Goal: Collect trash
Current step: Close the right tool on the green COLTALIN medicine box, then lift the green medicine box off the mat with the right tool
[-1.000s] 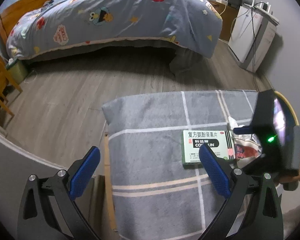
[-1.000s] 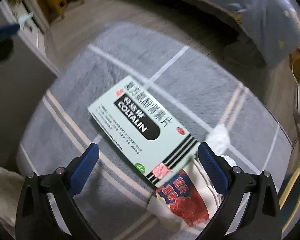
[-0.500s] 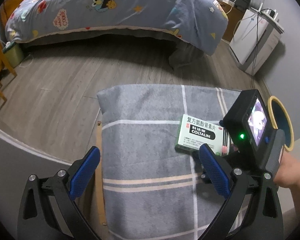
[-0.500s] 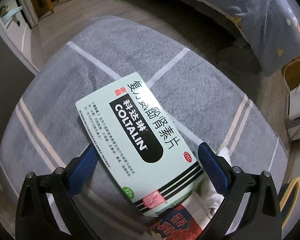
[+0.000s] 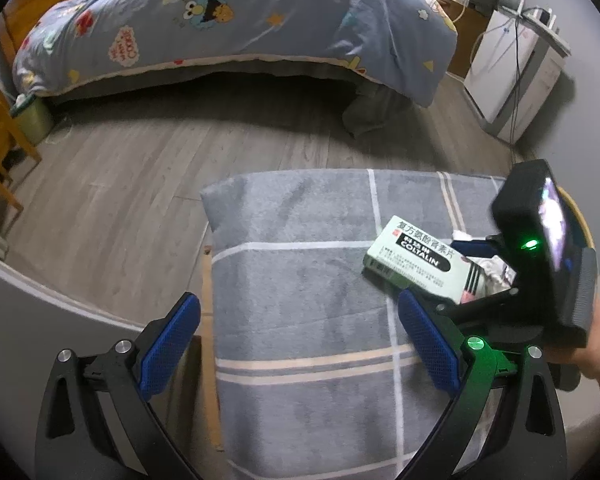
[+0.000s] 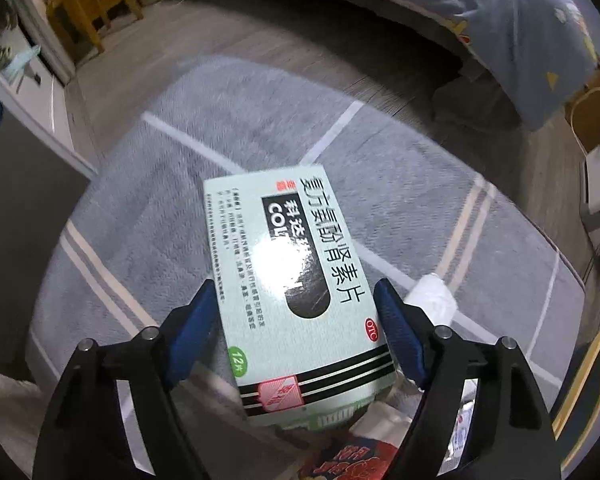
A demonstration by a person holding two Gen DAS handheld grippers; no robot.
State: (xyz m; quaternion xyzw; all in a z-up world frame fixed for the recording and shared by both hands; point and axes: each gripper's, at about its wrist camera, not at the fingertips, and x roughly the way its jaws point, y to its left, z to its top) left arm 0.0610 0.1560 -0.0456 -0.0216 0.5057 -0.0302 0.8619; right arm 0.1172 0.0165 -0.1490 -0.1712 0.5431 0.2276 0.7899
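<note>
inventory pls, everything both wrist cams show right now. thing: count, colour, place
medicine box: 1, pale green with black label, one end lifted off the cloth, between the right tool's pads
red-printed wrapper: 1, red and white, under the box's near end
tissue wad: 1, white, on the cloth beside the right pad
checked cloth: 1, grey with white lines, covering the surface
yellow-rimmed bin: 1, dark inside, at the cloth's right edge
bed with cartoon quilt: 1, blue-grey, across the floor
wooden chair: 1, orange-brown, far left
white cabinet: 1, by the wall
left tool: 1, black with blue pads, open, empty
right tool: 1, closing on the box
hand: 1, holding the right tool
</note>
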